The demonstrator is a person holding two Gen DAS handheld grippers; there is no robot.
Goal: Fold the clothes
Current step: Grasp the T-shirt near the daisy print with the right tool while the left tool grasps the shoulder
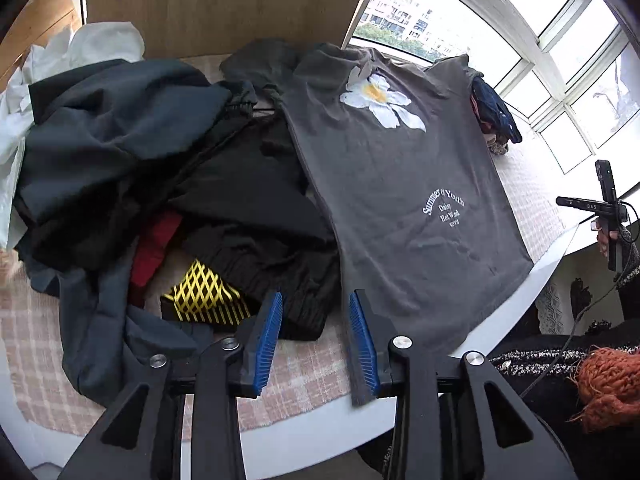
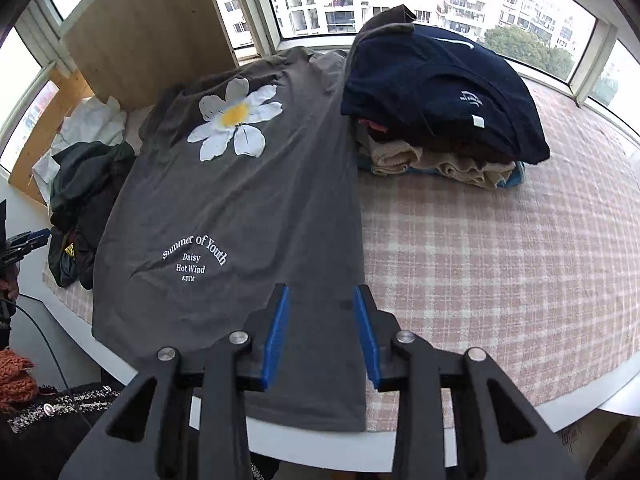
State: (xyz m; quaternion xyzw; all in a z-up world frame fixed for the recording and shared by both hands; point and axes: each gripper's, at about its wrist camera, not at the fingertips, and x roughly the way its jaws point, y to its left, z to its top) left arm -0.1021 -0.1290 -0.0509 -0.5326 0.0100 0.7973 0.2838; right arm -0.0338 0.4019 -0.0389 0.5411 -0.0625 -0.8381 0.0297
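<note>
Left gripper (image 1: 316,336): black frame with blue ribbed pads, jaws parted to a moderate gap. Nothing is held between the pads; the left edge of the shirt is seen just beside the right-hand pad, whether touched cannot be told.

Right gripper (image 2: 322,334): same build, jaws parted to a moderate gap. Nothing is clamped; the shirt's lower right part is seen through the gap, lying flat below.

Dark grey cotton T-shirt with a white daisy print and white lettering (image 2: 240,208): spread flat on the table, hem toward the near edge and partly hanging over it, collar toward the window.

Table with a pink-and-white checked cloth (image 2: 500,272): white rim, carrying all garments.

Heap of unfolded dark garments (image 1: 132,160): piled left of the shirt, touching it; black, slate, a red piece and a black-and-yellow lattice-patterned piece (image 1: 204,298) are included. White cloth (image 1: 92,48) is bunched behind the heap.

Stack of folded clothes (image 2: 444,120): placed right of the shirt's collar end, just beside it; navy garment on top, beige and brown layers beneath.

Wooden panel (image 2: 148,28): standing behind the table, before the window.
</note>
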